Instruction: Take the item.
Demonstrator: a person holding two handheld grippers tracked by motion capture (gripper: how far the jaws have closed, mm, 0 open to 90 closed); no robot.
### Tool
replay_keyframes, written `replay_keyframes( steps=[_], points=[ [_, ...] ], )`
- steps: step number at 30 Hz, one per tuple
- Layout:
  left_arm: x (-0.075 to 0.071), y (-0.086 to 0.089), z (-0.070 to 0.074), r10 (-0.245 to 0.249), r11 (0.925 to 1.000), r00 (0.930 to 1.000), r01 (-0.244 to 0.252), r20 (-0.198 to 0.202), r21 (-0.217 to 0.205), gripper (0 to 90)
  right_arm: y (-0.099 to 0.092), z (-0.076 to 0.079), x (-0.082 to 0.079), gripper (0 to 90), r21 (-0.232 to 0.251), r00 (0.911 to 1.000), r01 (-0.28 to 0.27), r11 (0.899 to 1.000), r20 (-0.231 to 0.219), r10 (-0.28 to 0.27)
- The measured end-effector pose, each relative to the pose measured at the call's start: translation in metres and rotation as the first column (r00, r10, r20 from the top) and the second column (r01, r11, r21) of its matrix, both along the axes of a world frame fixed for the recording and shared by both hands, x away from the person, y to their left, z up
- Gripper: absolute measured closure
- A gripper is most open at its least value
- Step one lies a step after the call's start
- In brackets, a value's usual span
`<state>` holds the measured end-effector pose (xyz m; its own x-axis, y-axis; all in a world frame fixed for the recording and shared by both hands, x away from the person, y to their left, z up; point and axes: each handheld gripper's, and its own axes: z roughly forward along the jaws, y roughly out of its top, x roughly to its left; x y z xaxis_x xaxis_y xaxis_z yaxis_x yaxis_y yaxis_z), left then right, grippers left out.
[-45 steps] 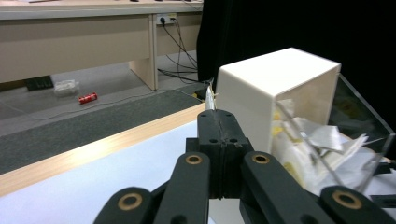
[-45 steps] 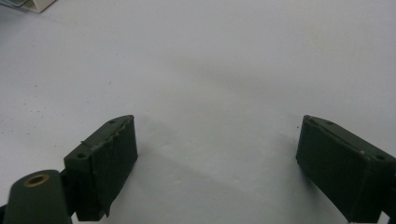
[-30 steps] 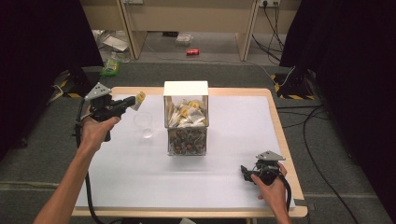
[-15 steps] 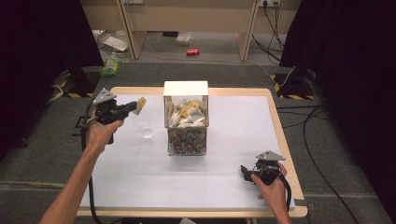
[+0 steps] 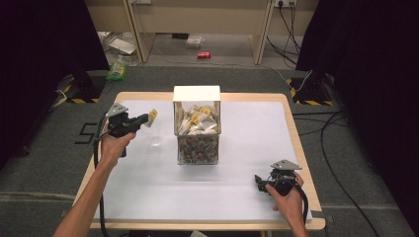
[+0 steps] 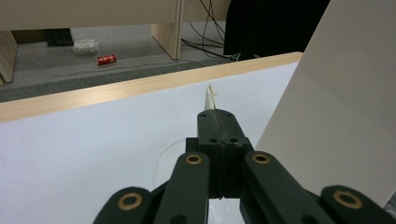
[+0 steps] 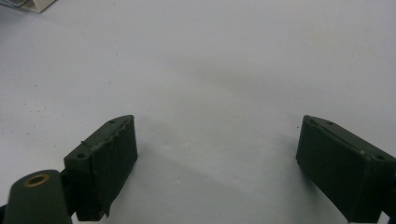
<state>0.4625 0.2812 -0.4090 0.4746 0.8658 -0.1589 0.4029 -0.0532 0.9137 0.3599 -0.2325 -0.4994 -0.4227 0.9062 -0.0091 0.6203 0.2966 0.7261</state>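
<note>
My left gripper point(image 5: 146, 118) is shut on a small white tea bag point(image 5: 152, 115) with a yellow tag, held over the left part of the white table point(image 5: 148, 192). A clear glass cup point(image 5: 156, 139) stands just below and in front of it. In the left gripper view the jaws are pressed together, the tea bag's tip point(image 6: 208, 97) pokes out beyond them, and the glass rim point(image 6: 169, 150) curves underneath. My right gripper point(image 5: 258, 180) rests low at the table's front right, open, with bare table between its jaws point(image 7: 217, 135).
A clear box point(image 5: 196, 123) with a white lid stands mid-table, with tea bags in its upper part and dark round items below. Its white side point(image 6: 336, 107) is close on the left gripper's right. On the floor beyond the table lie a red can point(image 5: 203, 55) and cables.
My left hand has come down with the tea bag, closer to the glass cup. The right hand has stayed put.
</note>
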Motion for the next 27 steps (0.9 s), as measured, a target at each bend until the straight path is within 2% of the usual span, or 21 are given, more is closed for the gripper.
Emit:
replay_keyframes(
  steps=[3,8,14,16,21,27],
  points=[
    [0.000,-0.001,-0.004,0.001,0.9999,1.0000,-0.001,0.004,-0.016,89.4,0.000,0.000,0.000,13.0,0.000,1.0000,0.000,1.000,0.000,0.000],
    [0.002,-0.002,-0.014,0.003,0.9999,1.0000,-0.003,0.002,-0.015,89.3,0.000,0.000,0.000,13.0,0.000,1.0000,0.000,1.000,-0.001,0.000],
    [0.000,-0.005,-0.026,0.012,0.9999,0.9998,-0.011,-0.015,0.003,86.6,0.000,0.000,0.000,13.0,0.001,1.0000,-0.001,1.000,0.000,0.001],
    [-0.002,-0.007,-0.028,0.007,0.9997,0.9999,-0.007,-0.016,0.023,85.6,0.000,0.000,0.000,13.0,0.000,1.0000,-0.001,1.000,0.000,0.001],
    [-0.005,-0.006,-0.029,0.006,0.9994,0.9997,-0.006,-0.025,0.034,84.0,0.000,0.000,0.000,13.0,-0.001,1.0000,0.000,1.000,0.001,0.000],
    [-0.005,-0.003,-0.031,0.010,0.9996,0.9995,-0.009,-0.032,0.028,83.3,0.000,0.000,0.000,13.0,-0.002,1.0000,0.000,1.000,0.001,0.000]
  ],
)
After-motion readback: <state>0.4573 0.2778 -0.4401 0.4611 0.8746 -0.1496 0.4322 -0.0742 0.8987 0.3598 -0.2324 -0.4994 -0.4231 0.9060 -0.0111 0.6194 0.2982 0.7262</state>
